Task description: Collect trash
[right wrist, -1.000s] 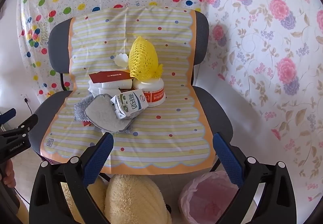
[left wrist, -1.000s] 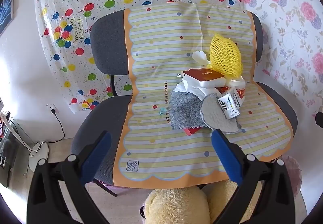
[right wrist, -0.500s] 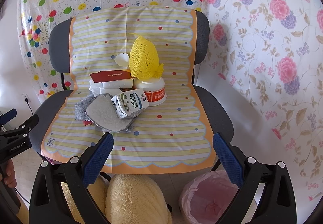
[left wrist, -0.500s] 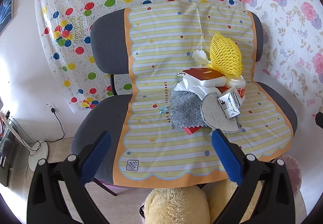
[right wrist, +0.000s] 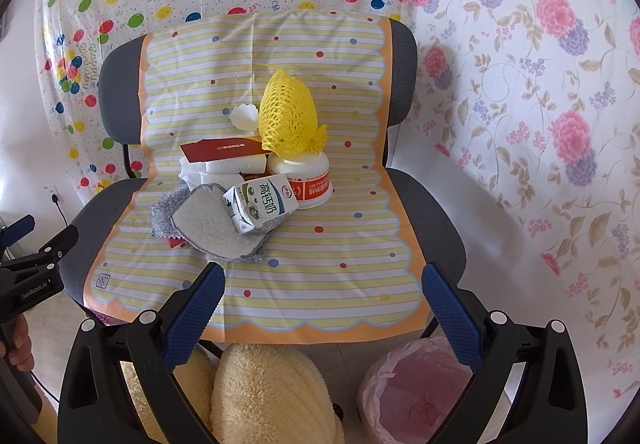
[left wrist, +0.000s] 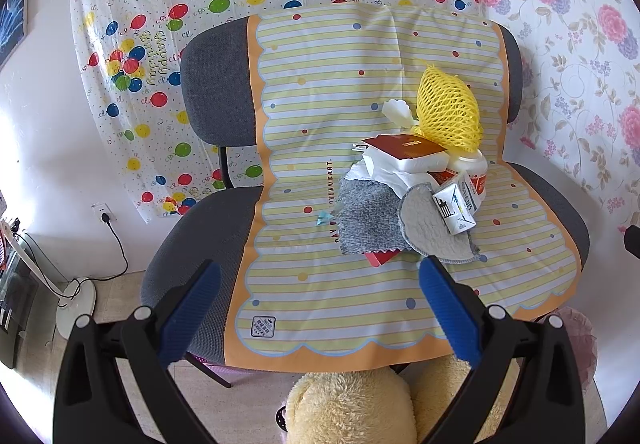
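Right tool (right wrist: pixel 320 312) and left tool (left wrist: pixel 316 308): both spread wide, empty, held back from the chair (right wrist: pixel 436 219) for approach room. Trash heaped mid-seat, milk carton (right wrist: pixel 260 205) on top, nearest. Pink-lined bin (right wrist: pixel 416 392) below right, ready for drops.

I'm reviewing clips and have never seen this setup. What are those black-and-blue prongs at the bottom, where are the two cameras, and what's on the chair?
There is no robot here: a person holds one clamp-like gripper in each hand, and each gripper carries a wide-angle camera looking along its fingers. One picture comes from the left gripper, the other from the right gripper. Both are open and hold nothing. On the chair's striped mat lies a trash pile: a milk carton, a yellow foam net, a white tub, a red-topped box and grey cloths. A pink-lined bin stands on the floor.
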Available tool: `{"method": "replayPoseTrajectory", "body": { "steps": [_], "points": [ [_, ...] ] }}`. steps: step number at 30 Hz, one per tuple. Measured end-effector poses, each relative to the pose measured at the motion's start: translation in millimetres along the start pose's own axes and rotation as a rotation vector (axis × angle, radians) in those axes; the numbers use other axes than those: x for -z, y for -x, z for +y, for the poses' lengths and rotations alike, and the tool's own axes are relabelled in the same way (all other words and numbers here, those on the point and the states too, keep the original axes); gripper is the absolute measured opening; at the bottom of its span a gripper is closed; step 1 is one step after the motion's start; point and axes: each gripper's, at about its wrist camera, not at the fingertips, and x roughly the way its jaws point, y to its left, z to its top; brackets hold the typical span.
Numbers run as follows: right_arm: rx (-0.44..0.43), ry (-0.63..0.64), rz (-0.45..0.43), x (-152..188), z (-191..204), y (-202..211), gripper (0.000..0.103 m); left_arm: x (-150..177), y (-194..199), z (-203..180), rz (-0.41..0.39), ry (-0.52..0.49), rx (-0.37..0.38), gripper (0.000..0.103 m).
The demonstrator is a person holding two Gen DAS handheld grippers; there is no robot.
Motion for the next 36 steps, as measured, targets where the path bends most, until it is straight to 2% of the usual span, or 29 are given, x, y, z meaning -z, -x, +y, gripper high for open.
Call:
{"method": "replayPoseTrajectory", "body": {
  "steps": [36],
  "points": [
    [-0.018,0.008,-0.007,-2.7,-0.2,4.0,0.097,-0.6,1.5,0.2,0.000,0.000,0.003,0.096]
  ]
}}
